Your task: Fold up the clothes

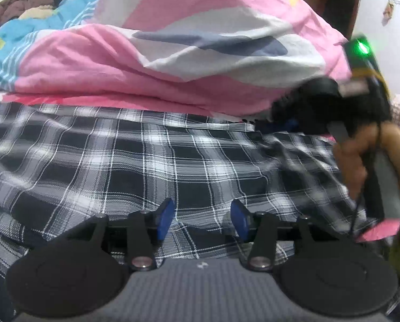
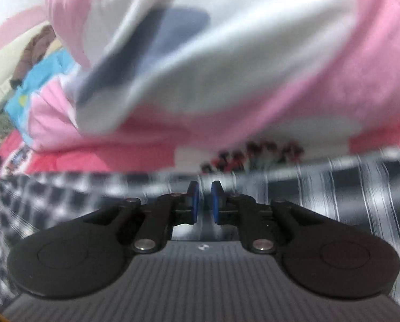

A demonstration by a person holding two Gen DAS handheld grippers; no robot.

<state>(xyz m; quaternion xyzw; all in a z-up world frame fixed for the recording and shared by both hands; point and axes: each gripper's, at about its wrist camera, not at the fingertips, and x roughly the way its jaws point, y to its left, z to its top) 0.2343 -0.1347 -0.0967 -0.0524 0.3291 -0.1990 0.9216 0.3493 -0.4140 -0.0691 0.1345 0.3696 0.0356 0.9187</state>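
My left view is the sharp one: the black-and-white plaid shirt (image 1: 151, 155) lies spread and rumpled across the bed, running from just under my left fingers (image 1: 202, 218) to the foot of a heaped pink, white and blue duvet (image 1: 189, 45). Left fingers stand moderately apart over the cloth, blue pads clear of each other, nothing pinched between them. Only this view shows my other tool from outside: my right hand (image 1: 387, 150) wrapped round its grey handle at the right edge, a green lamp (image 1: 362, 48) lit on top, its black front low over the shirt's far right corner. Whether it touches the cloth there I cannot tell; that part is smeared. The right view is blurred throughout. It shows my right fingers (image 2: 205, 201) narrow, a slim gap between the blue pads, nothing visibly gripped, with plaid cloth (image 2: 334, 185) streaked beneath and beyond them. A row of small dark-red marks (image 2: 253, 155) on a white band under the duvet is too blurred to read. The duvet fills the upper half of both views and blocks whatever is behind it. Far left, a brown garment (image 1: 15, 5) lies on the bedding; top right, a dark wooden door (image 1: 334, 2), partly cut off.
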